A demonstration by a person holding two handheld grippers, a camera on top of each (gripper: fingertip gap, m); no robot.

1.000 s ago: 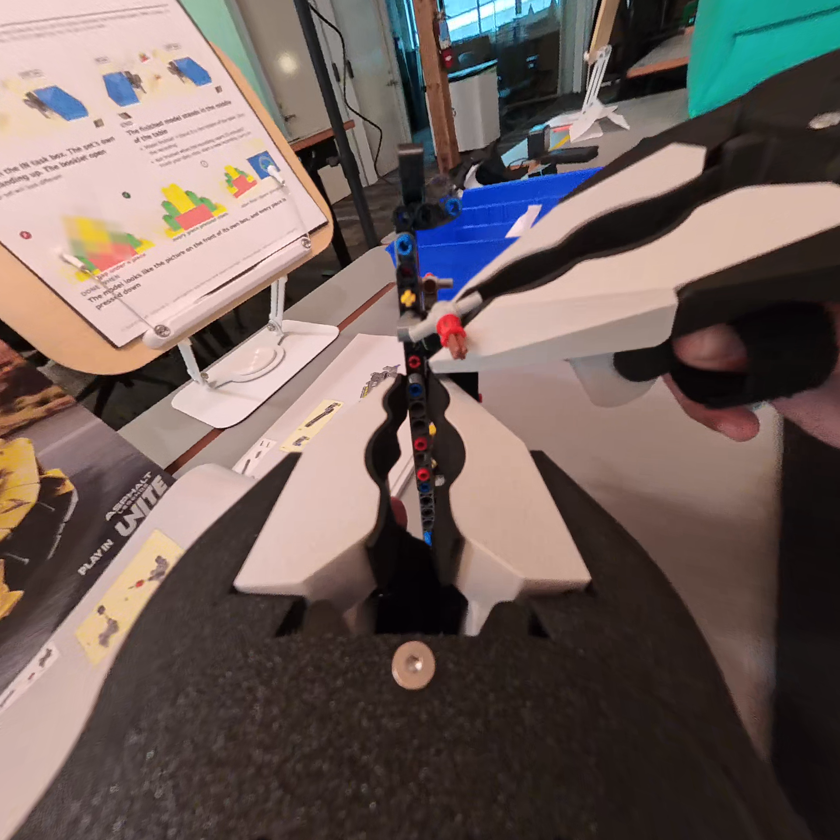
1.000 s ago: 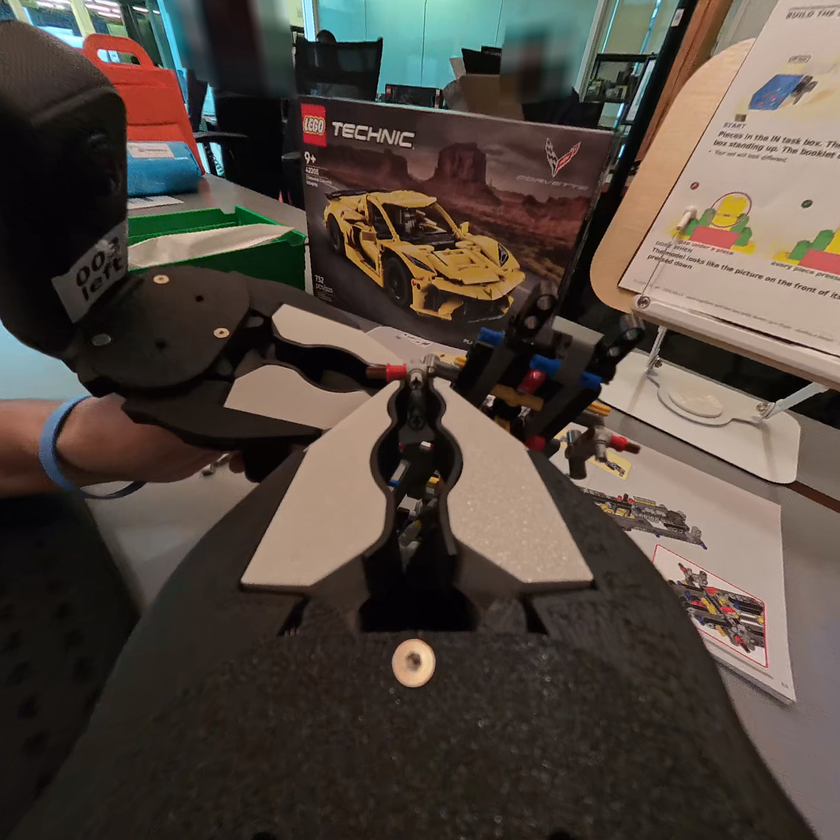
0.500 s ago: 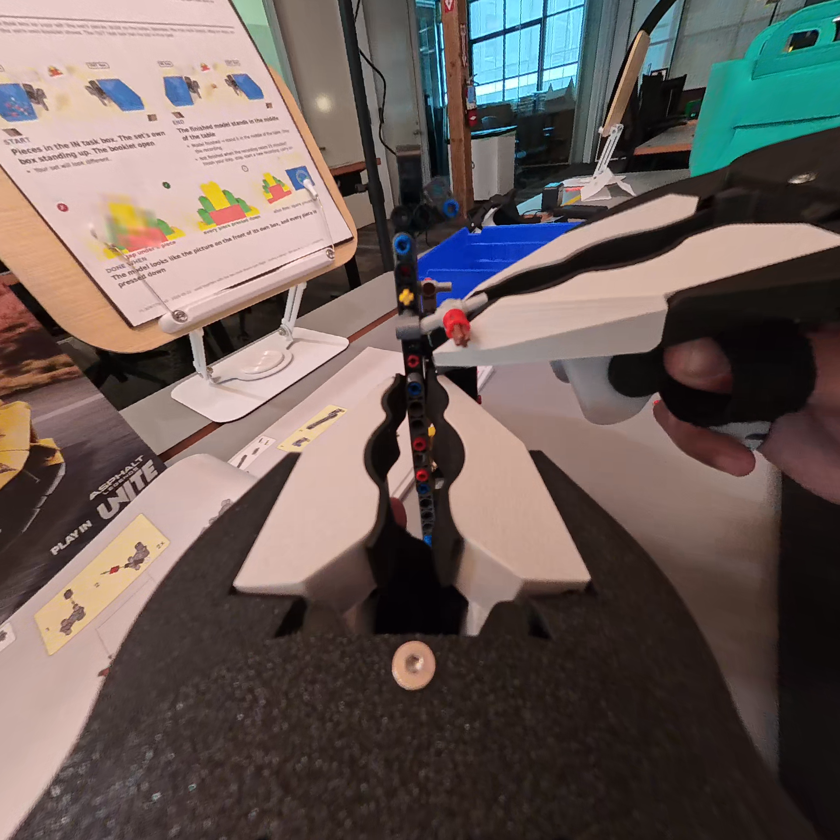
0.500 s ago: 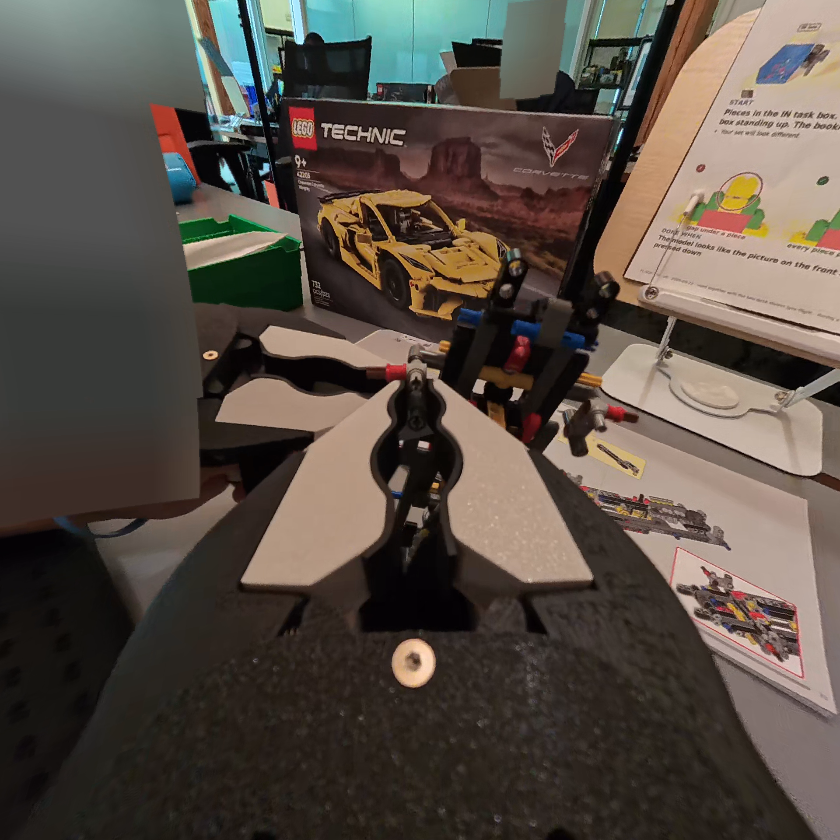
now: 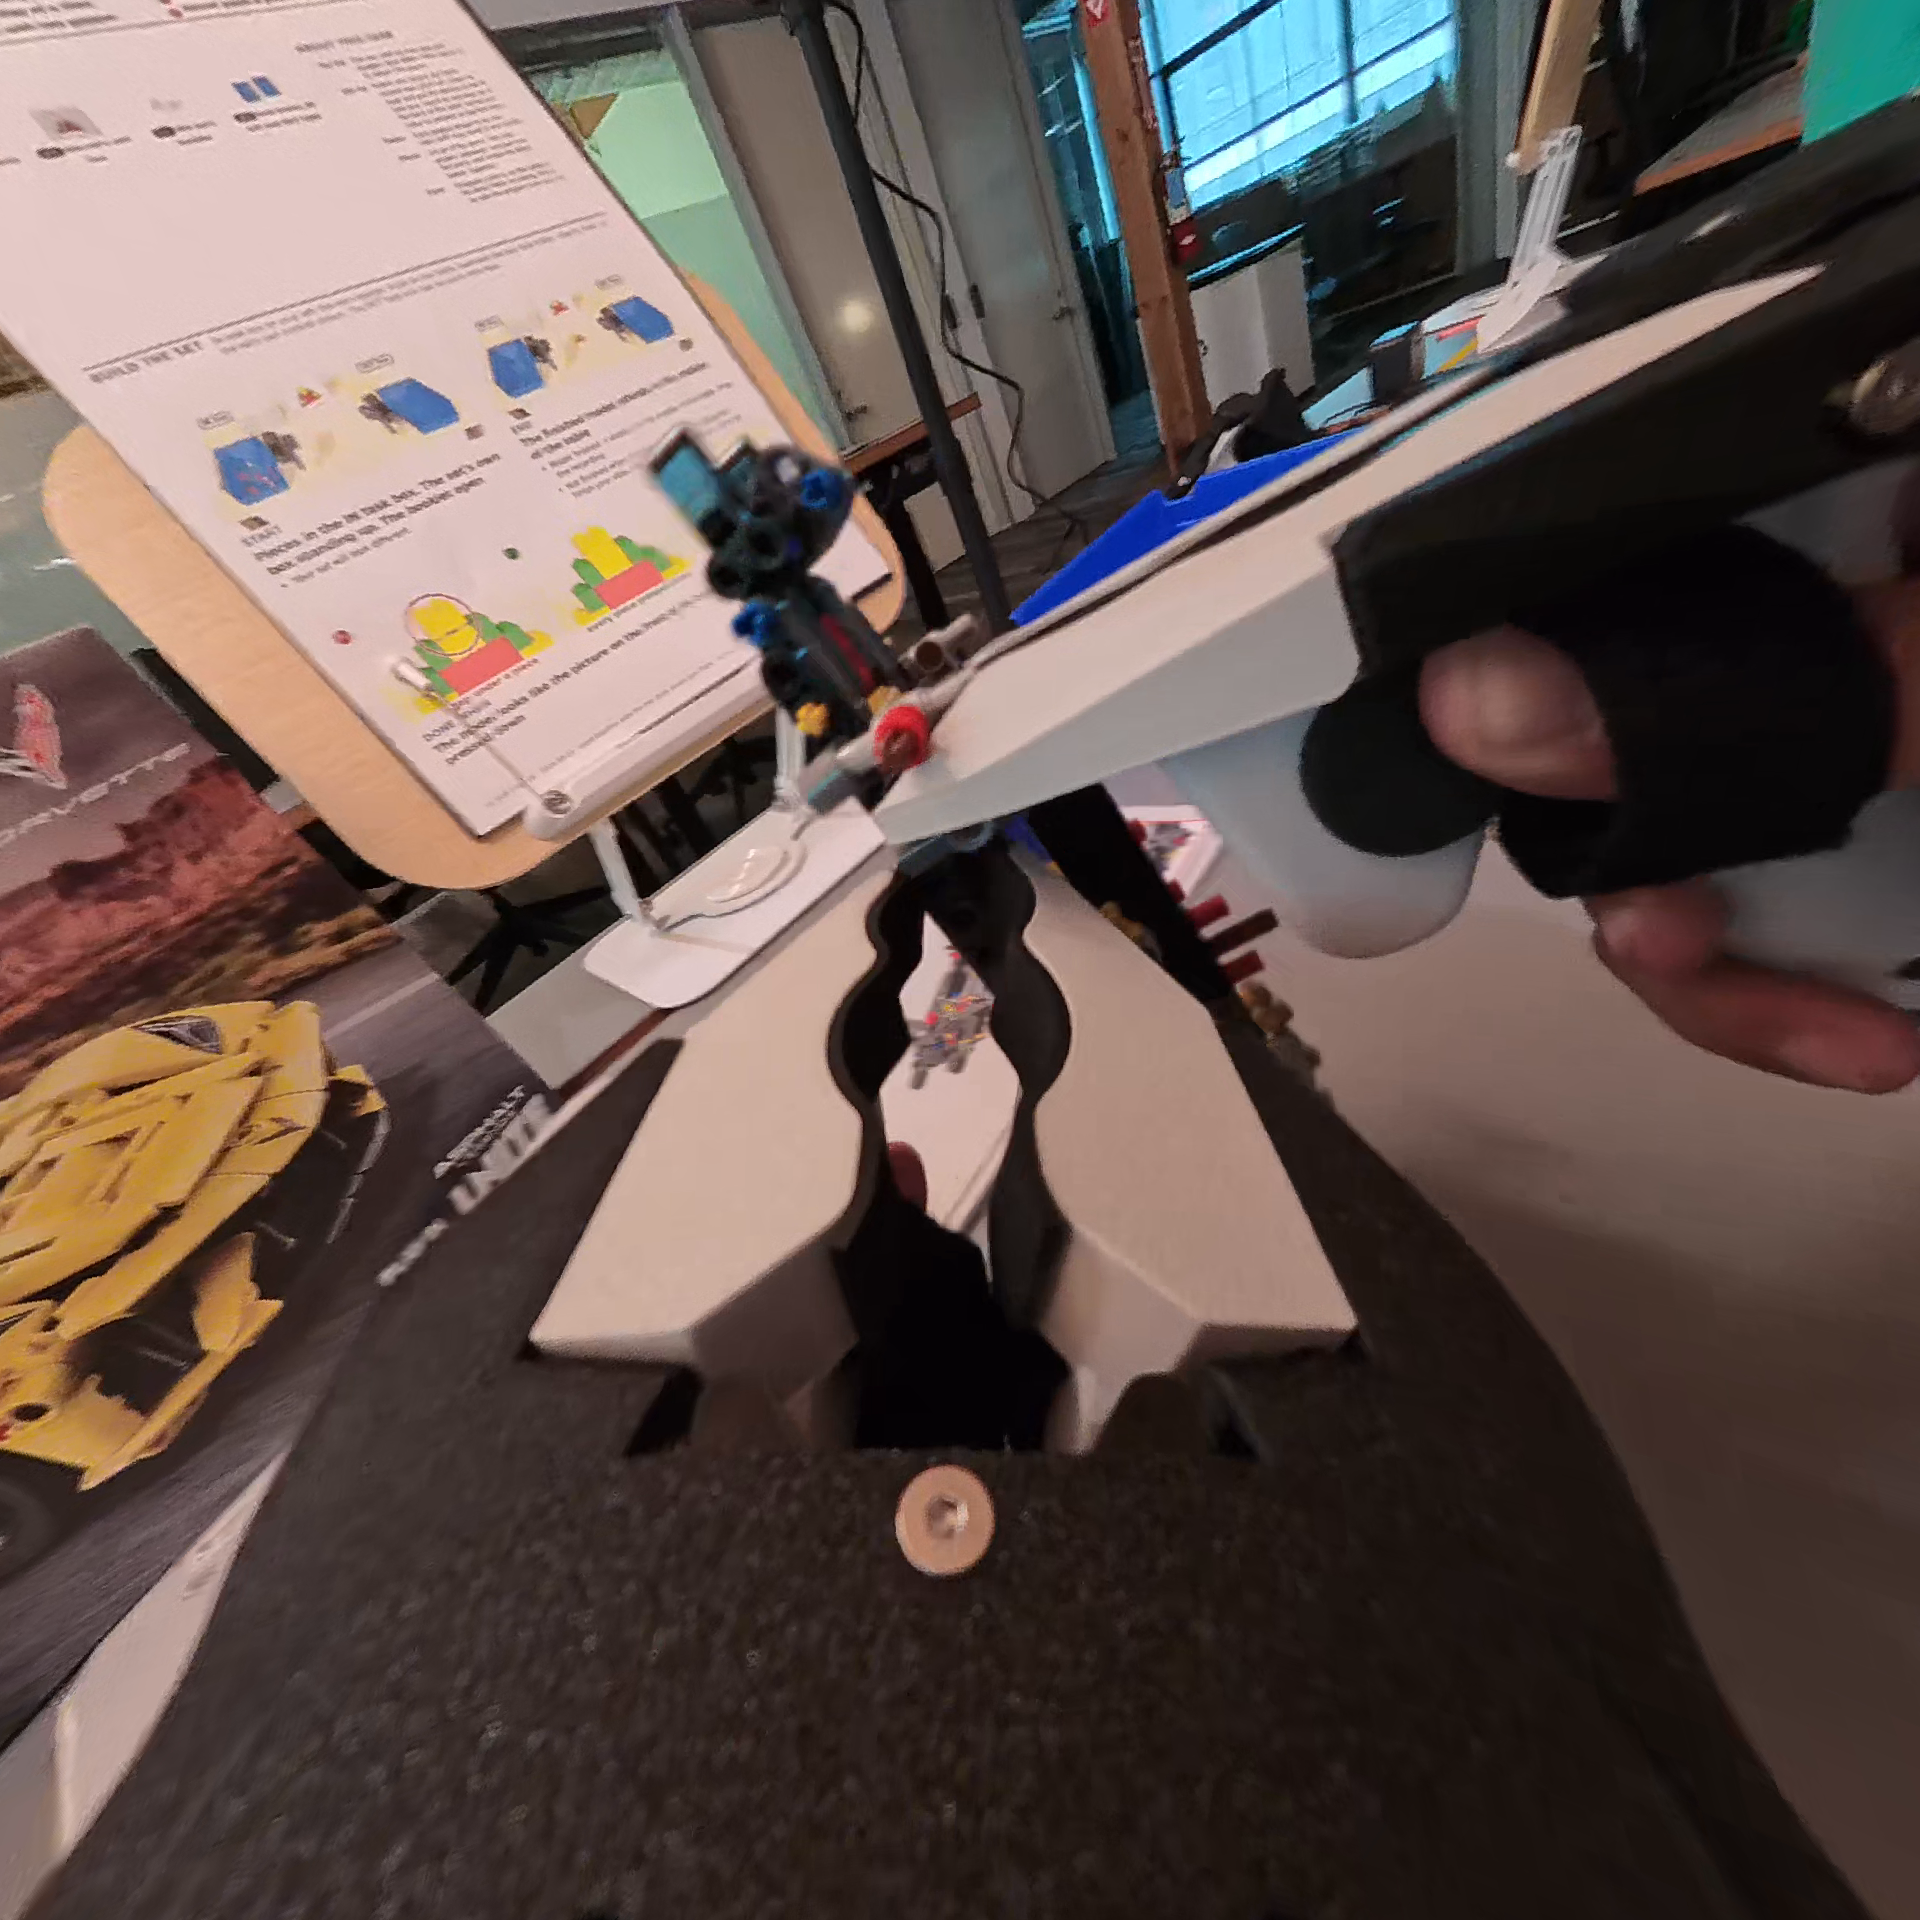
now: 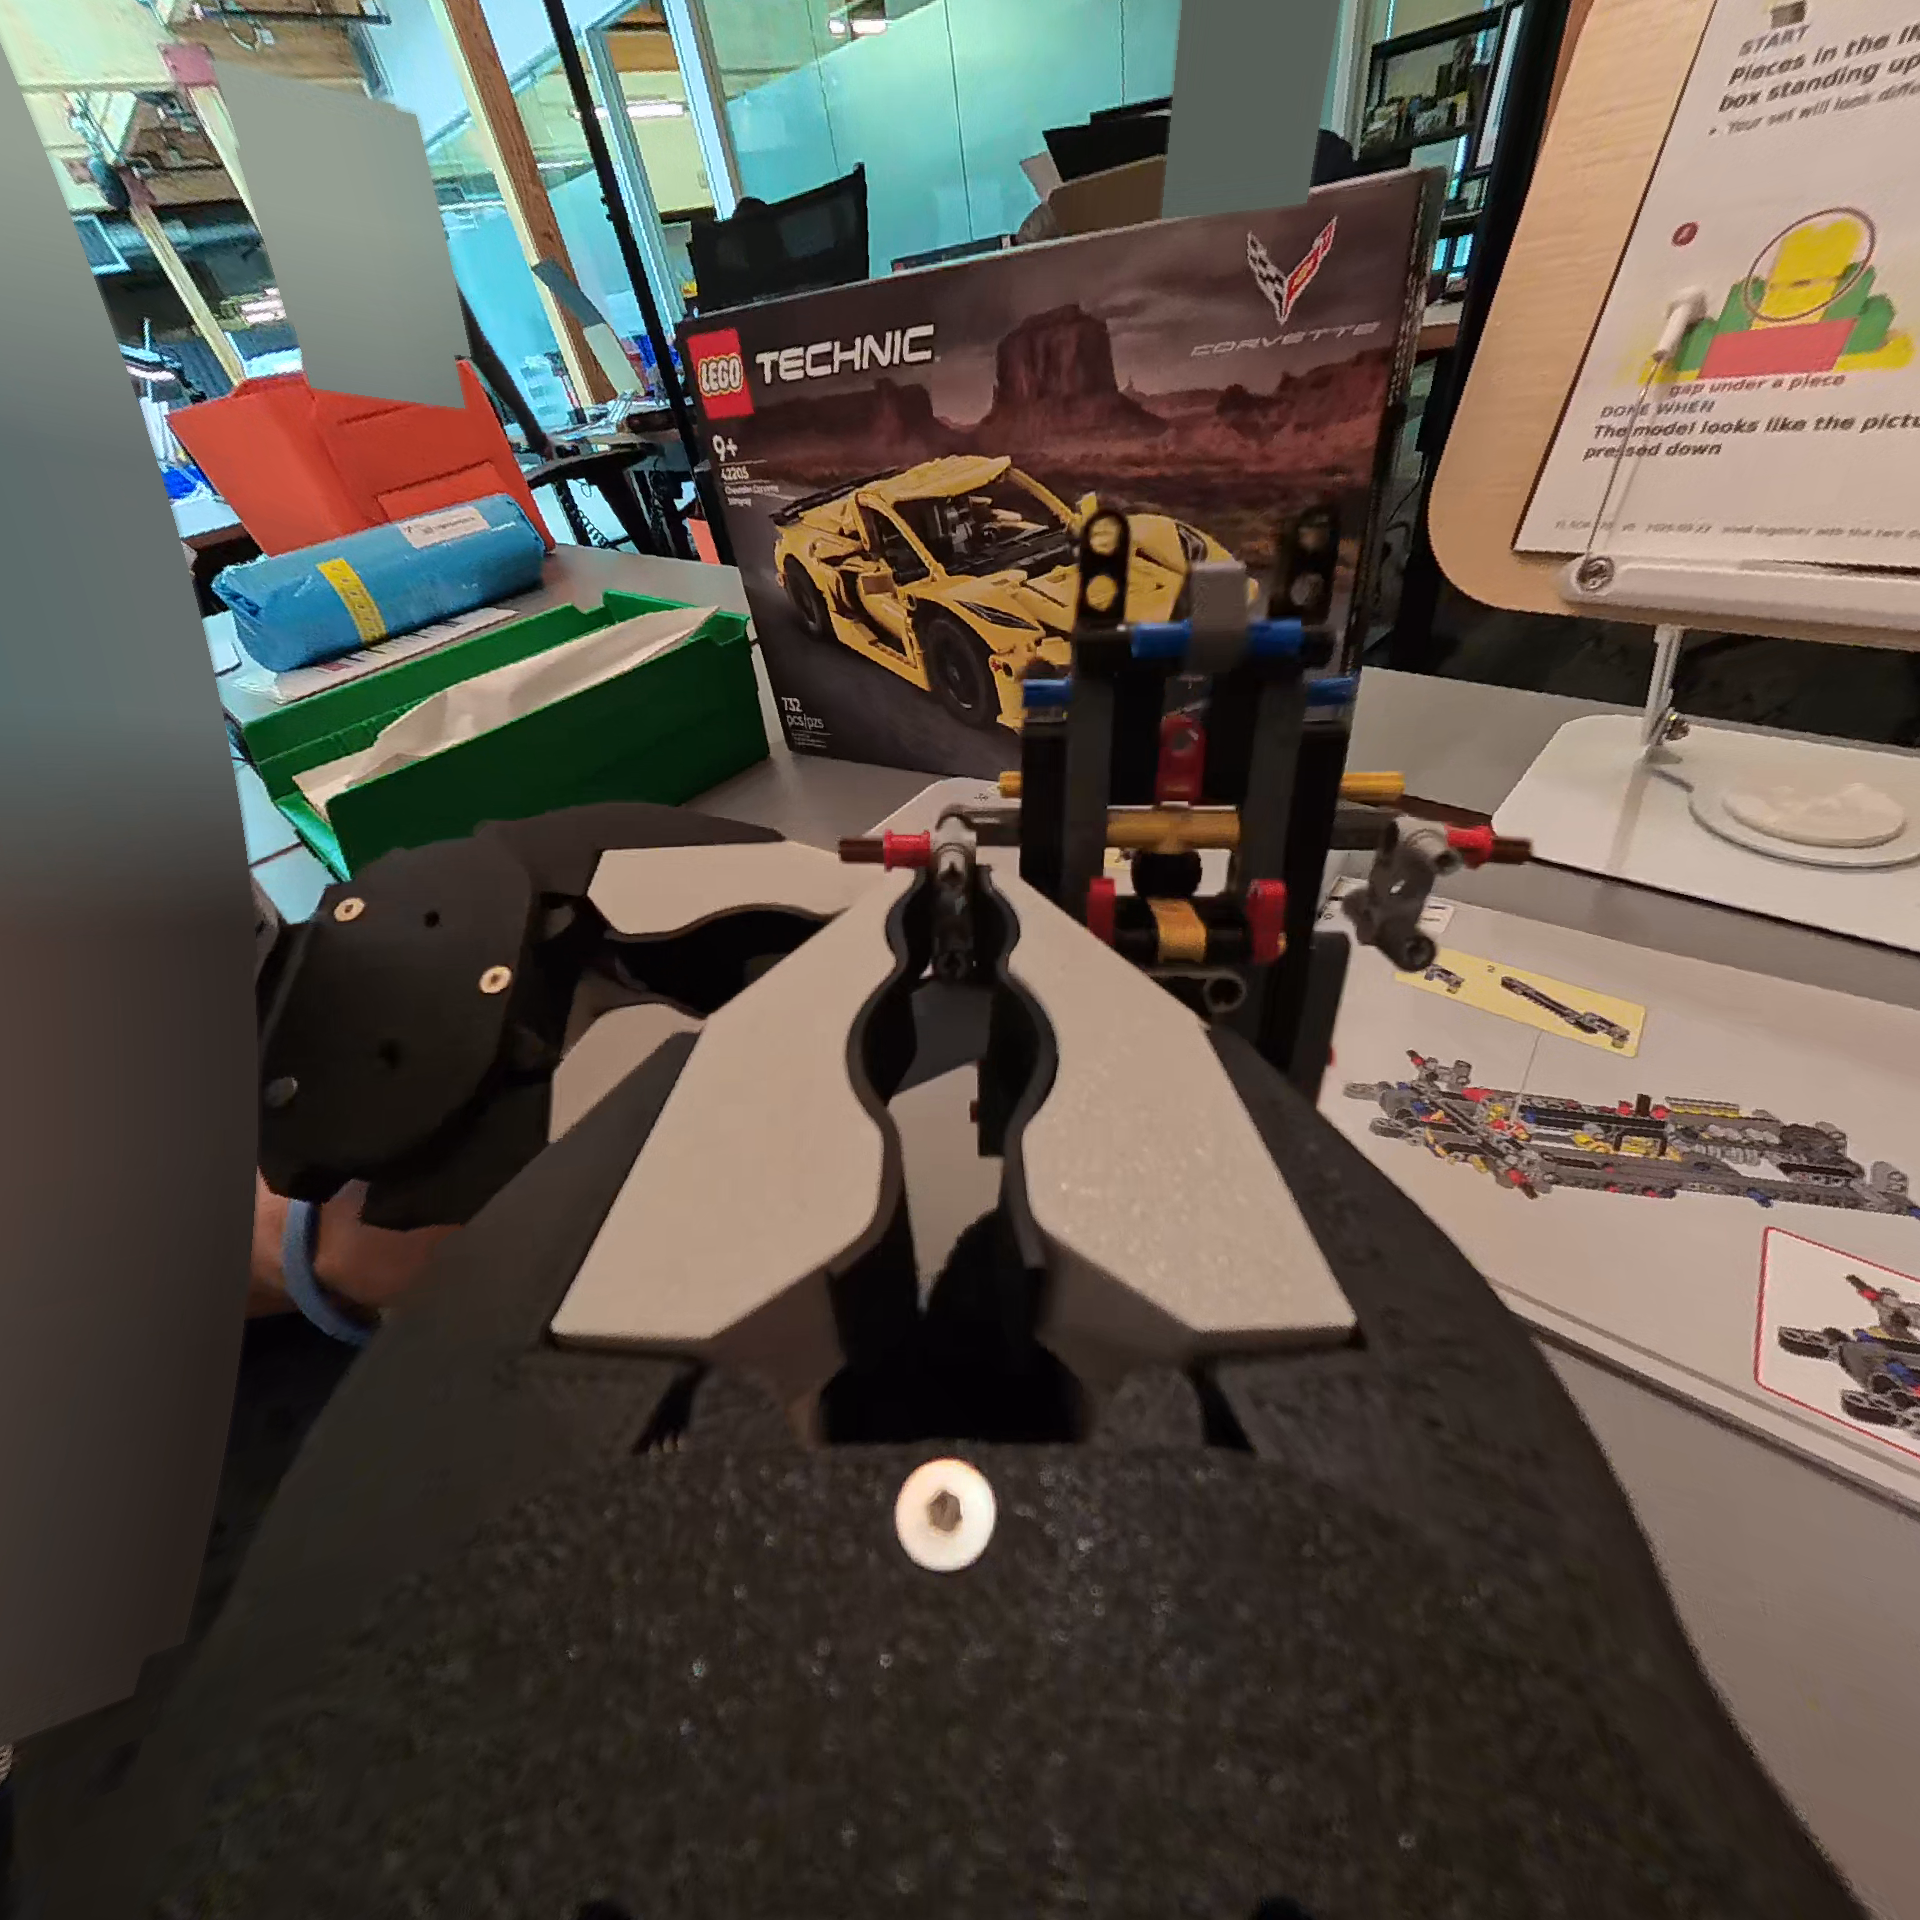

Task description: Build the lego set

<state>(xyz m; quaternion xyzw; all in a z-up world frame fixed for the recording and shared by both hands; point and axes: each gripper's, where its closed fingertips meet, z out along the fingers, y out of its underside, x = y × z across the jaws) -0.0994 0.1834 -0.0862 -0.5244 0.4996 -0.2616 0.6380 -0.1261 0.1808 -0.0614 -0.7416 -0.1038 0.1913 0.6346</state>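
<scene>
The partly built model point(image 6: 1174, 727) is a black beam frame with blue, red and yellow pins. It stands upright just past my right gripper point(image 6: 954, 894). That gripper is shut on the grey connector point(image 6: 951, 868) beside a red bush point(image 6: 904, 847) on the model's left side. In the left wrist view the model point(image 5: 800, 613) is blurred and tilted above my left gripper point(image 5: 951, 883). Its fingers point(image 6: 727, 873) stand slightly apart with nothing between them, and the booklet shows through the gap. The right gripper point(image 5: 894, 779) comes in from the right there.
The set's box point(image 6: 1039, 499) stands behind the model. The open instruction booklet point(image 6: 1558, 1091) lies on the table to the right. A sheet on a white stand point(image 6: 1766, 810) is at the far right, a green bin point(image 6: 582, 717) at the left, a blue bin point(image 5: 1174, 520) behind. Left and right tips are no more than a few centimetres apart.
The black beam has left my left gripper's jaws. The model now hangs on the right gripper alone and has turned to face the right wrist camera front-on.
</scene>
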